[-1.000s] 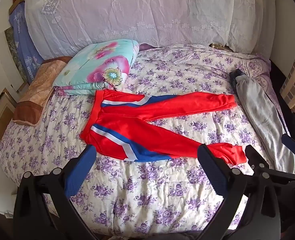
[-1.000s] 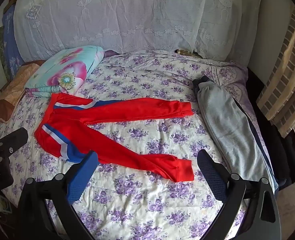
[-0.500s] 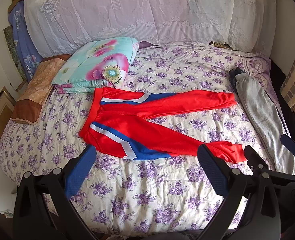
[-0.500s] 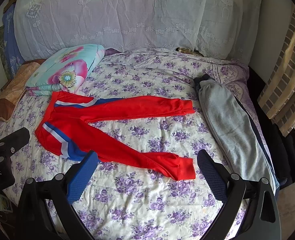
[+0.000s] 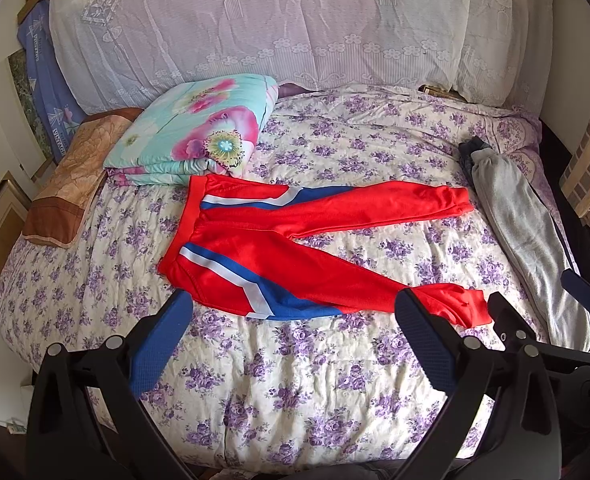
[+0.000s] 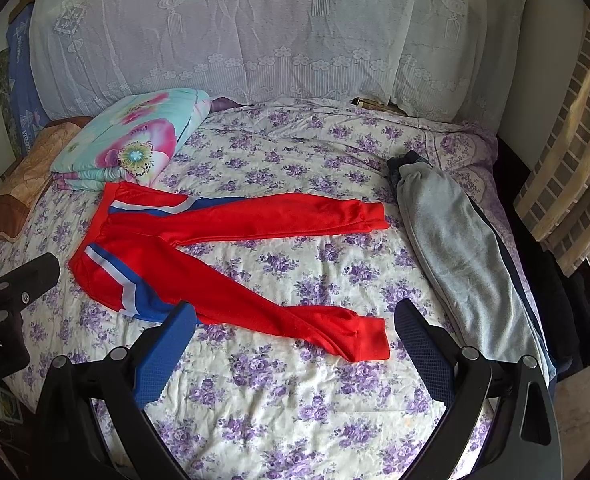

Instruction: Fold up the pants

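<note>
The red track pants with blue and white side stripes lie flat on the floral bedspread, waistband toward the folded flowered quilt and the two legs splayed apart toward the grey sweatpants at the bed's far side. Both the left gripper and the right gripper hang above the near bedspread with jaws spread wide, holding nothing and touching no cloth.

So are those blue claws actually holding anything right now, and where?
Nothing is held. The left gripper and right gripper are both open above the bed, and the red pants lie flat, untouched.
</note>
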The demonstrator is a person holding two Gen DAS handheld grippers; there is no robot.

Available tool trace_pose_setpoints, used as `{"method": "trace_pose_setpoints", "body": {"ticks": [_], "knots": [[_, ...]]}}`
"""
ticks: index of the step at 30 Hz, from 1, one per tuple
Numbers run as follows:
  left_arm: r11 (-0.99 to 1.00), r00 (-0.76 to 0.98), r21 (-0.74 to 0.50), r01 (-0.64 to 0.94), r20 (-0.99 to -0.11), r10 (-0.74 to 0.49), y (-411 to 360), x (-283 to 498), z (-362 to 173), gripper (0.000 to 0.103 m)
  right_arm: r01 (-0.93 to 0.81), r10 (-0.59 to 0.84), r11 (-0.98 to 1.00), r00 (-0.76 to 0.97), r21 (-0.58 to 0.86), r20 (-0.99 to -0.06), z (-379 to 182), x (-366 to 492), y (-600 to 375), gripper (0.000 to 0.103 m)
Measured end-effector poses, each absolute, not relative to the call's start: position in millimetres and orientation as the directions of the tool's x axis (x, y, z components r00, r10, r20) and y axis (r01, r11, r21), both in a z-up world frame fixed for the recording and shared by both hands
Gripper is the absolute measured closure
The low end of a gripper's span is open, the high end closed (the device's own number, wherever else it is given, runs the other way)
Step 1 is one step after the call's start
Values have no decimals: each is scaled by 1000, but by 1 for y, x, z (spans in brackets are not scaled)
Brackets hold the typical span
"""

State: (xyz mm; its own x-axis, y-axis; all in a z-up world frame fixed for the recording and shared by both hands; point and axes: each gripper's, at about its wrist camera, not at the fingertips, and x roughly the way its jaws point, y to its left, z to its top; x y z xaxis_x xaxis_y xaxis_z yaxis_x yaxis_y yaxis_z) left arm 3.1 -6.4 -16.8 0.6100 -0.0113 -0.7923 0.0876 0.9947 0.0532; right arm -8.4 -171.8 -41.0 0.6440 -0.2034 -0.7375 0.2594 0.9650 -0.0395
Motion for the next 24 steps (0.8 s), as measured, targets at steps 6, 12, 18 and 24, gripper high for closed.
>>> {"method": "trace_pose_setpoints", "body": {"ticks": [6, 12, 18, 24], "knots": [[995, 610, 53, 88, -792, -12, -6, 3, -17, 5, 264, -208, 964, 645, -41, -735, -39, -8, -170, 4], [995, 609, 51, 89, -793, -14, -7, 3, -17, 5, 266, -209, 963, 645, -41, -735, -40, -8, -169, 4], [995, 608, 50, 88, -794, -14, -6, 3, -16, 5, 267, -211, 963, 644, -42, -735, -40, -7, -169, 4], [995, 607, 48, 88, -794, -15, -8, 3, -18, 5, 270, -212, 962, 643, -42, -736, -38, -9, -167, 4]]}}
